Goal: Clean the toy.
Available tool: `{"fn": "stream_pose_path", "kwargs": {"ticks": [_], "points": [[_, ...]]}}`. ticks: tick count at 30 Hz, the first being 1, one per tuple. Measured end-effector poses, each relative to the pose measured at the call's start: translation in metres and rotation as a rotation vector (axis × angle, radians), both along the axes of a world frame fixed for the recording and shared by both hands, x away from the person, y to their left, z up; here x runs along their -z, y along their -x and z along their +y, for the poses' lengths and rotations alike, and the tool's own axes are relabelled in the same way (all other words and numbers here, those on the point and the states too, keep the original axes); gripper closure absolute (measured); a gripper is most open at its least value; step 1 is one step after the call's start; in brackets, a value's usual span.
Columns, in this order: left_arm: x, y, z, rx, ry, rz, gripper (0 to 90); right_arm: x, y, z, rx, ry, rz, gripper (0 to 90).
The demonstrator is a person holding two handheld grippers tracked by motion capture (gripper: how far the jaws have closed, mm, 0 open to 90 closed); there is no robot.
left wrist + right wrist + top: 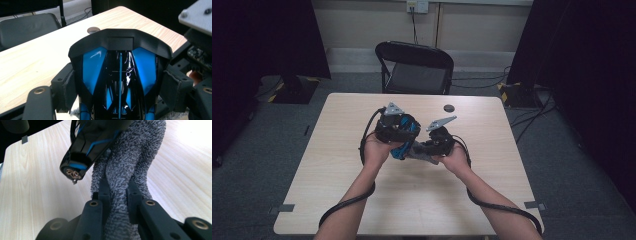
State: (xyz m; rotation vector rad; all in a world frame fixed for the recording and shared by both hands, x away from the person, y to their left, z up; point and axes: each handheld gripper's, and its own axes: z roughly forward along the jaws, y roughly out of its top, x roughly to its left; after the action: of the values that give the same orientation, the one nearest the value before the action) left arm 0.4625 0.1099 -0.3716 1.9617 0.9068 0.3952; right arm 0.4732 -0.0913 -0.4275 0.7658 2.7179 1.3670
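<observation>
Near the middle of the light wooden table (337, 150), the person is holding two grippers close together. The left gripper (398, 129) is gripping a glossy black-and-blue plastic object (119, 75); in the left gripper view its two padded jaws are pressing against the object's flanks at about nine and three o'clock, spread fairly wide around the broad body. The object's matte black front rim is arching across the top of that view, toward twelve o'clock. In the right gripper view the object's narrow end (75, 170) is showing a small round opening with metal parts inside; what lies deeper within cannot be made out.

The right gripper (438, 142) is sitting just at three o'clock of the left one, and its jaws are clamped tightly on a grey terry cloth (125, 170). The cloth is rising from between the jaws toward twelve o'clock and is lying against the object's underside.

A small dark round disc (449, 107) is lying on the table at about one o'clock from the grippers, well apart from them. Beyond the far table edge, at twelve o'clock, a black folding chair (414, 67) is standing on grey carpet.
</observation>
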Motion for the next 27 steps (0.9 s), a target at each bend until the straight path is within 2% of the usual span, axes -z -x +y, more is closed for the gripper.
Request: {"fn": "stream_pose_path", "kwargs": {"ticks": [21,27], "points": [[-0.005,-0.003,0.004,-0.021,0.011,-0.013,25.5,0.02,0.013,0.016,-0.067,0.029,0.03,78.8],[-0.006,-0.003,0.006,-0.02,0.001,-0.016,25.5,0.026,0.017,0.018,-0.09,0.066,0.039,78.8]]}}
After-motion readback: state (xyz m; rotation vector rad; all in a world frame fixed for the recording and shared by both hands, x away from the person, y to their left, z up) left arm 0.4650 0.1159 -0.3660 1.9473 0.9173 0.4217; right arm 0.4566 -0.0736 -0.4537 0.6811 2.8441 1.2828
